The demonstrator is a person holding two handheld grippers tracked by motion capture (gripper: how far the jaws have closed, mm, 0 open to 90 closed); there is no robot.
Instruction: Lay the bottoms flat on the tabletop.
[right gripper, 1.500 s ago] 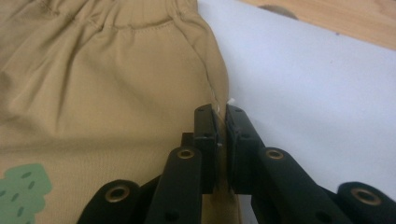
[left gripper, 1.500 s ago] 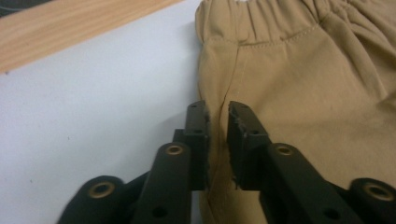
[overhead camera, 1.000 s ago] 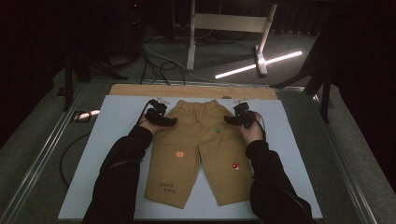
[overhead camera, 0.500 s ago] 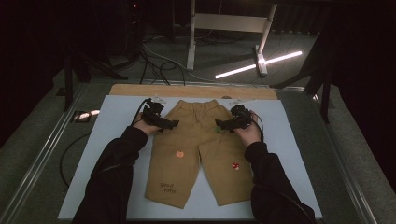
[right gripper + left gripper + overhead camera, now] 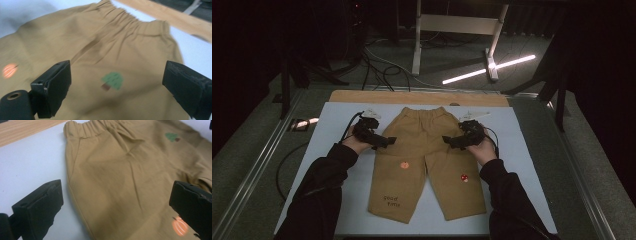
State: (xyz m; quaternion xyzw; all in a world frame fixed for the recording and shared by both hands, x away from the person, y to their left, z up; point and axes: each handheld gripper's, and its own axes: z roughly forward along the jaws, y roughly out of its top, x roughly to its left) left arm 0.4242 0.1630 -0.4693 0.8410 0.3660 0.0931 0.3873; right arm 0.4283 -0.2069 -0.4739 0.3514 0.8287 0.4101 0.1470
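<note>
A pair of small tan trousers (image 5: 424,155) lies flat on the white board (image 5: 327,125), waistband away from me. It carries an orange pumpkin patch (image 5: 404,164), a red mushroom patch (image 5: 465,177) and a green tree patch (image 5: 113,80). My left gripper (image 5: 389,140) hovers open at the trousers' left side edge, jaws wide over the left hip (image 5: 100,182). My right gripper (image 5: 447,140) hovers open over the right hip, its jaws straddling the tree patch. Nothing sits between either pair of jaws.
A wooden strip (image 5: 417,96) runs along the board's far edge. Metal rails (image 5: 257,165) flank the table on both sides. Cables (image 5: 377,65) and a white stand (image 5: 457,25) sit on the floor beyond. Bare white board surrounds the trousers.
Both grippers have moved from the waistband corners toward me and inward, and now point at the trousers' hips.
</note>
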